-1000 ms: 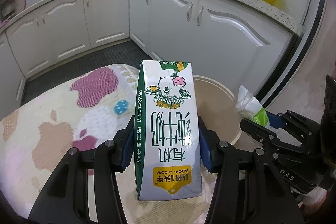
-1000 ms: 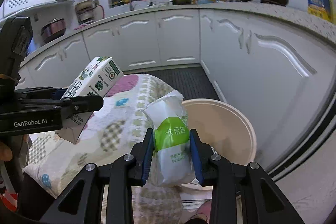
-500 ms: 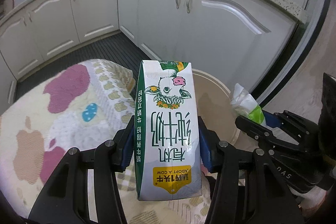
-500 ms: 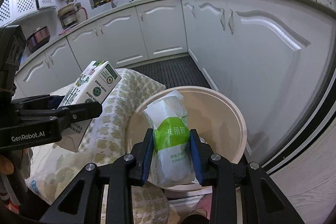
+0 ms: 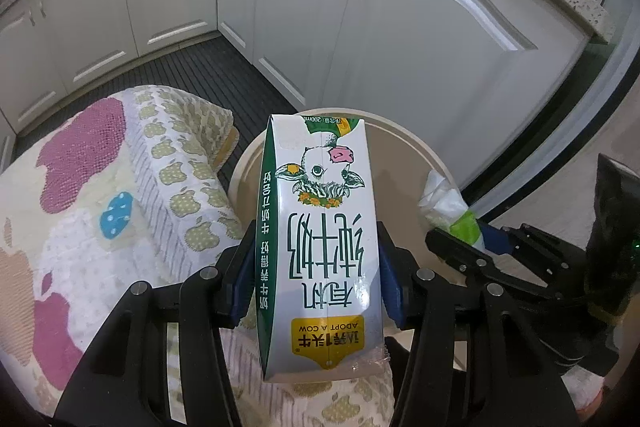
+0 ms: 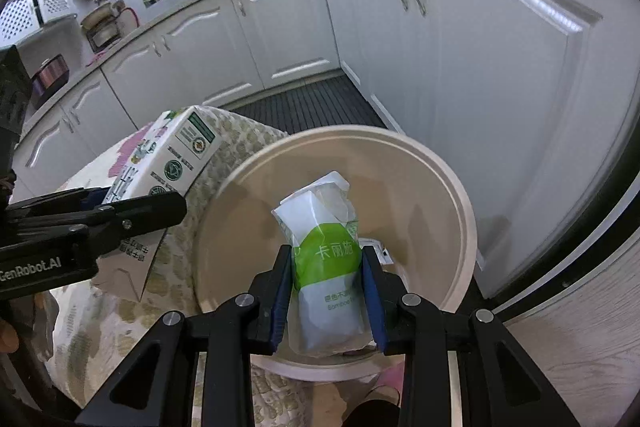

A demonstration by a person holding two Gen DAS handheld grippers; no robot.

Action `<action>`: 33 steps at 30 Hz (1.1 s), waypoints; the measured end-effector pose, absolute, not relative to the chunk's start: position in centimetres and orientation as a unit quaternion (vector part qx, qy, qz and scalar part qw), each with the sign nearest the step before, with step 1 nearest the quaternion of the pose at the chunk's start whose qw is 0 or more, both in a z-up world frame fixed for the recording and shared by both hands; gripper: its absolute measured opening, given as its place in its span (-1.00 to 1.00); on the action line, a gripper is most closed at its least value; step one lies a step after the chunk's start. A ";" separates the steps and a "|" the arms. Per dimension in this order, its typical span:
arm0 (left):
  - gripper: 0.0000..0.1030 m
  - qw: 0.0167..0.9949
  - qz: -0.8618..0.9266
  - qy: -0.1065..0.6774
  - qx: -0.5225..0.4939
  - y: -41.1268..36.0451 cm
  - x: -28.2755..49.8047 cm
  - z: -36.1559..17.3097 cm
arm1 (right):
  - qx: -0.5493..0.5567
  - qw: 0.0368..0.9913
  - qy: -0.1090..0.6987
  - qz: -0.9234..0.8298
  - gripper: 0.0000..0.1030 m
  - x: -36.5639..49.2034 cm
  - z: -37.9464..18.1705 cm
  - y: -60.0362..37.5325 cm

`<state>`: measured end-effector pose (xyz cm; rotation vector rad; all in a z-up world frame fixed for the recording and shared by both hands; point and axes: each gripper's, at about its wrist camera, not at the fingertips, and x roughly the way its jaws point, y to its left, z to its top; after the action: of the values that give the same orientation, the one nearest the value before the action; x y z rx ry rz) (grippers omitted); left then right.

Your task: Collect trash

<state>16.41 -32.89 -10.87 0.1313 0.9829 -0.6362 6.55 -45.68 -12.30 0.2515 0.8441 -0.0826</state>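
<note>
Below the right tongs [image 6: 326,291], which grip a tissue pack [image 6: 326,267] over the bin [image 6: 448,195], a drop looks safe, but the carton [image 5: 320,247] clamped in the left tongs [image 5: 316,267] hangs at the rim and could fall outside.

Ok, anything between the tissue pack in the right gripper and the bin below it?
Nothing. In the right wrist view the tissue pack hangs over the bin, whose bare inside shows around it, with a paper scrap inside.
</note>
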 end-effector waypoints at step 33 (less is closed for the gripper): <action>0.41 0.870 -0.281 0.402 0.042 -29.2 15.0 -9.1 | 0.141 0.912 0.379 -0.065 0.23 4.7 -11.0 -44.8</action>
<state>14.98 -29.22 -9.09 0.0888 0.8412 -0.5878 4.70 -44.78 -10.99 0.2911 0.7806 -0.1337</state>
